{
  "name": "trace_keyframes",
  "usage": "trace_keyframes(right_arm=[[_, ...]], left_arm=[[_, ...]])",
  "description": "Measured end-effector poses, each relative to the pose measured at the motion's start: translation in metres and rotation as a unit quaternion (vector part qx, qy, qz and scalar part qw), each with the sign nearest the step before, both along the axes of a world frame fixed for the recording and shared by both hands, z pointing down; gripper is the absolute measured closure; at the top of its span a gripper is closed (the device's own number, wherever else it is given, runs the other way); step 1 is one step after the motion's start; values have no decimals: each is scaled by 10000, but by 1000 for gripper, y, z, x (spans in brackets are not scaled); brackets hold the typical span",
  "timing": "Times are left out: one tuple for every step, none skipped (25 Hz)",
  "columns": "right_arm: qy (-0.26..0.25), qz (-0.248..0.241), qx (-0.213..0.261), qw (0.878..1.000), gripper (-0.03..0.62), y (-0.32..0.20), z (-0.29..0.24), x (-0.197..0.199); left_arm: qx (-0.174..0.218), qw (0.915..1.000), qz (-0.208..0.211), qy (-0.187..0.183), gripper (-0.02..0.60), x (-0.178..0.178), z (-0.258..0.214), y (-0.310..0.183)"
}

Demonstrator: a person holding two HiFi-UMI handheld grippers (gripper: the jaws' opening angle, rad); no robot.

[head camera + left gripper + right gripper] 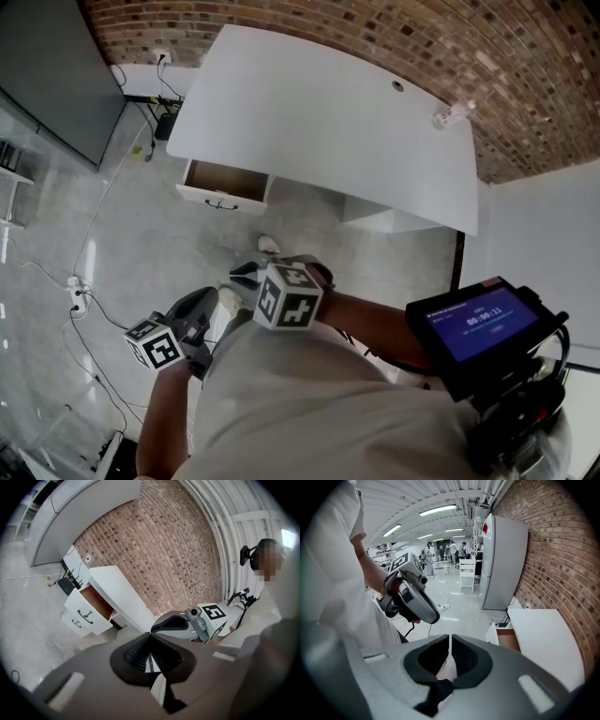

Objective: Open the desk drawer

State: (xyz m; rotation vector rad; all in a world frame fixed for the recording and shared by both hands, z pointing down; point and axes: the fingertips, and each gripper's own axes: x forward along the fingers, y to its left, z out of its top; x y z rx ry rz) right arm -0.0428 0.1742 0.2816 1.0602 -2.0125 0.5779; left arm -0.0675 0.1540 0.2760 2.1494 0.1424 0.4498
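Observation:
The white desk stands against the brick wall. Its upper left drawer is pulled out, showing a brown inside and a dark handle on the white front. The left gripper view shows the same open drawer above a closed one. My left gripper and right gripper are held close to my body, well back from the desk. In their own views the left gripper and the right gripper are both shut with nothing between the jaws.
A small clear bottle lies at the desk's far right. A tall grey cabinet stands at the left. Cables and a power strip lie on the floor. A screen device hangs at my right.

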Motion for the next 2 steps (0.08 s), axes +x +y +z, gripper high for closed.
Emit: trace_keyframes(right_arm=[[41, 23, -20, 10000, 573, 5, 3, 10], [80, 48, -41, 9999, 574, 10, 5, 20]], left_arm=[[14, 10000, 25, 87, 578, 10, 1, 3], [29, 9998, 49, 183, 578, 21, 1, 7]])
